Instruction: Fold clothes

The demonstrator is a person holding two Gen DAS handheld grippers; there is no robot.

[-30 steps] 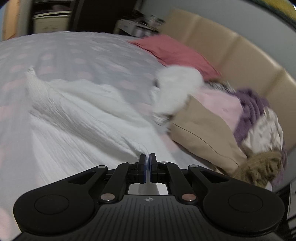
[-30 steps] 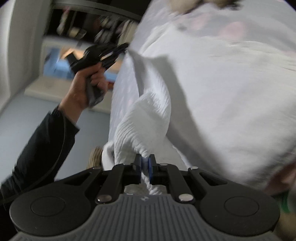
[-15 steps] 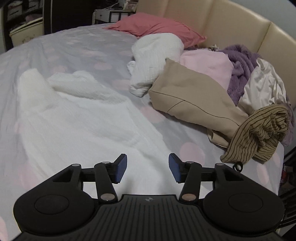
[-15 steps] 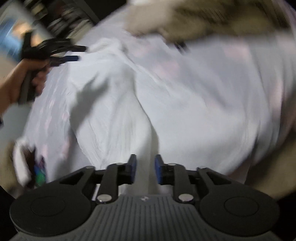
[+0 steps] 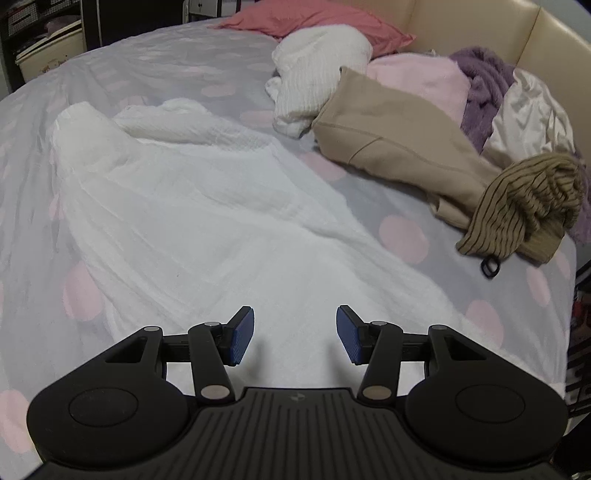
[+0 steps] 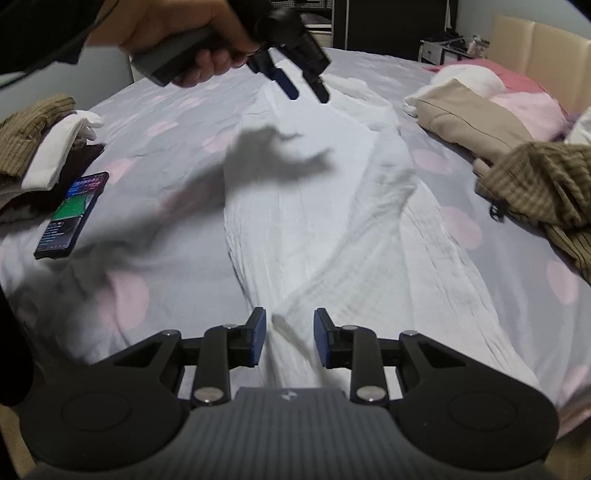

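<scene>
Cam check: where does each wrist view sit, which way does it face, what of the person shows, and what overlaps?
Left wrist: on the left tool, open above the white garment, facing the pile by the headboard; no body visible.
Right wrist: on the right tool, open over the same garment's near end, facing up the bed; left hand and phone show.
Shared: white garment, tan garment, striped garment.

White garment [image 6: 332,229] between parted fingers [image 6: 258,336]
</scene>
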